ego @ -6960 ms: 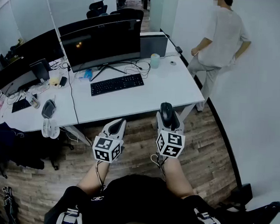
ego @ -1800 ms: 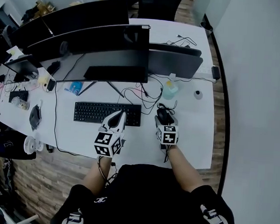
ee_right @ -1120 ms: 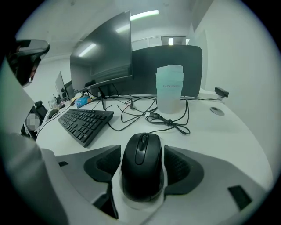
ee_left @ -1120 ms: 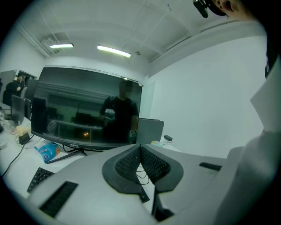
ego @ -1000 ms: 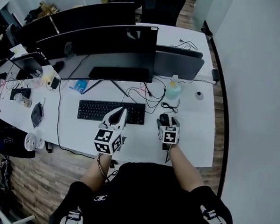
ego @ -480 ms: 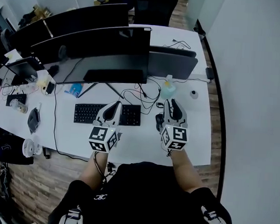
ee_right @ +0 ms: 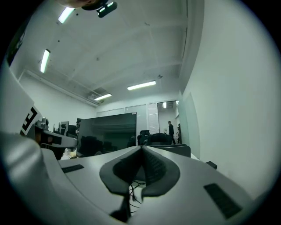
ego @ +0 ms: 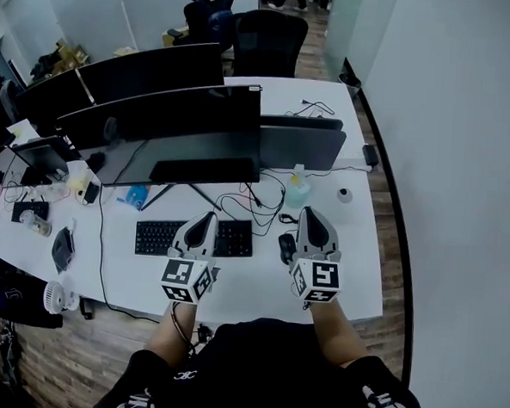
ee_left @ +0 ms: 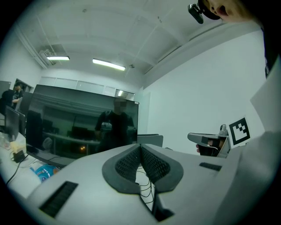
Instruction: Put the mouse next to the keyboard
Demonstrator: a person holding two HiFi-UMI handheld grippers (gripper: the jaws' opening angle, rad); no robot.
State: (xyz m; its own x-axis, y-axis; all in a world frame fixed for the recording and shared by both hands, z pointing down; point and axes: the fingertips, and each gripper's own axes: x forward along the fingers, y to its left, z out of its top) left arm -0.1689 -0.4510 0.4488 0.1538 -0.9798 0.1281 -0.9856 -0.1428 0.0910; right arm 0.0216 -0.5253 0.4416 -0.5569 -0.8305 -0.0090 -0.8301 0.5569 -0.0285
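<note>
In the head view the black mouse (ego: 286,246) lies on the white desk (ego: 354,274), just right of the black keyboard (ego: 163,235). My right gripper (ego: 310,216) hovers beside the mouse on its right, apart from it, jaws shut with nothing between them. Above the keyboard's right half hangs my left gripper (ego: 205,221), also shut and empty. Each gripper view shows its own pads pressed together, left gripper (ee_left: 140,151) and right gripper (ee_right: 141,154), with only desk cables seen below them.
A wide dark monitor (ego: 170,120) stands behind the keyboard, with tangled cables (ego: 260,199) at its foot. A pale teal bottle (ego: 296,191) and a small round object (ego: 343,195) sit behind the mouse. Office chairs (ego: 270,32) are beyond the desk; a white wall runs along the right.
My right gripper let go of the mouse, rose off it to the right and closed its jaws. The mouse stays on the desk beside the keyboard. The left gripper barely moved.
</note>
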